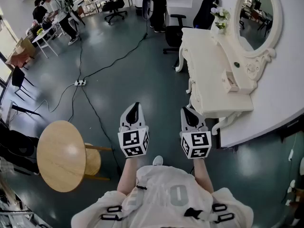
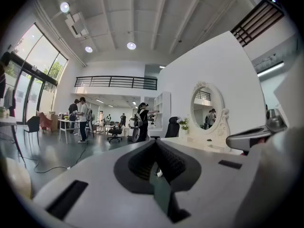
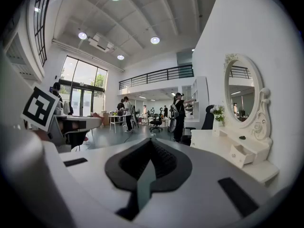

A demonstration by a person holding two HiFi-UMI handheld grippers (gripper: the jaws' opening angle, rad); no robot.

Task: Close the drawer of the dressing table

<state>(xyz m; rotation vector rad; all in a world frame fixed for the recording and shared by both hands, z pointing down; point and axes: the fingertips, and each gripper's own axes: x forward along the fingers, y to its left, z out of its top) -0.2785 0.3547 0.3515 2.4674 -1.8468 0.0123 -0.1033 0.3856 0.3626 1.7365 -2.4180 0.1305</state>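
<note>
Holding both claws together and empty, I keep the left gripper (image 1: 135, 109) and right gripper (image 1: 189, 114) at lower centre. Farther off, upper right, the dressing table (image 1: 204, 56) has its small drawer (image 1: 230, 81) pulled out. It is probably light and free-sliding, so push its flat front.

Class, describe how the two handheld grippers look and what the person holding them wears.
Both the left gripper and right gripper have white, teardrop-shaped bodies with black ribbed pads, each carrying a cube of black-and-white square markers. The person wears a pale short-sleeved top with black straps.
</note>
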